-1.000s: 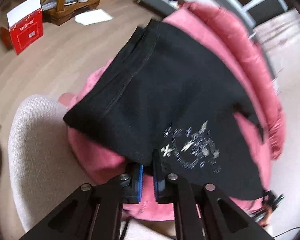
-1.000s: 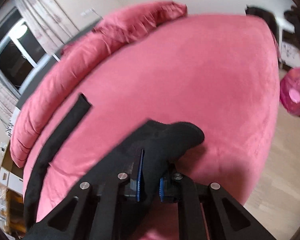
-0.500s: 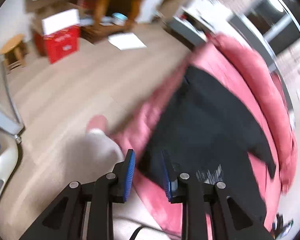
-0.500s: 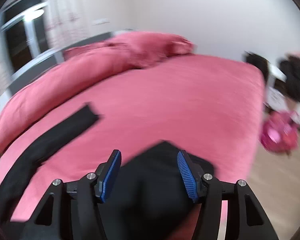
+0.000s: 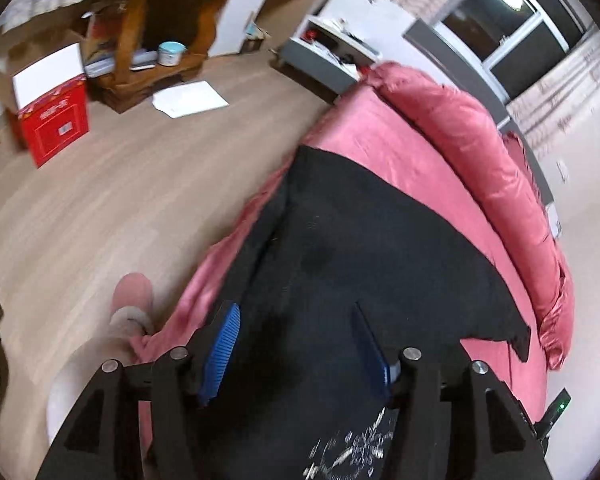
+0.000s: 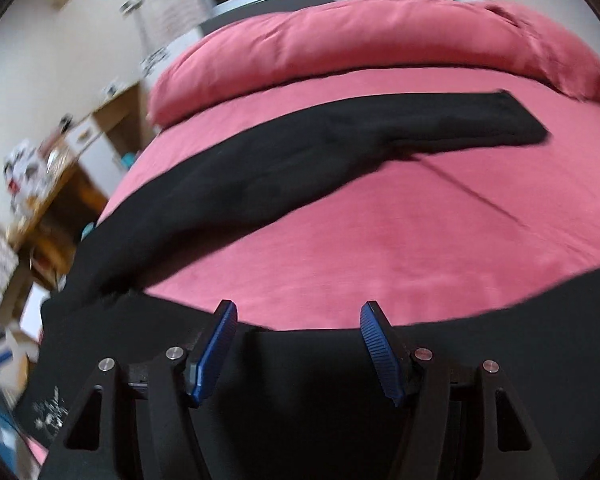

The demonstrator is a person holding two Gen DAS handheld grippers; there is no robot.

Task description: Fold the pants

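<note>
My left wrist camera looks steeply down, close over the black pants point(image 5: 380, 248) at the bed point(image 5: 384, 136) edge, floor point(image 5: 100, 200) alongside. My right one faces across the bed toward the duvet point(image 6: 380, 36). Both share pants and bed.

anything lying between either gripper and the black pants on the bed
Nothing visible. The left gripper and right gripper, both open, hang right over the black pants spread on the pink bed.

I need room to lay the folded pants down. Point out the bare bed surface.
Bare pink bed lies between the outstretched leg of the black pants and the fabric by the right gripper. Another strip runs below the rolled pink duvet. The near edge is covered.
</note>
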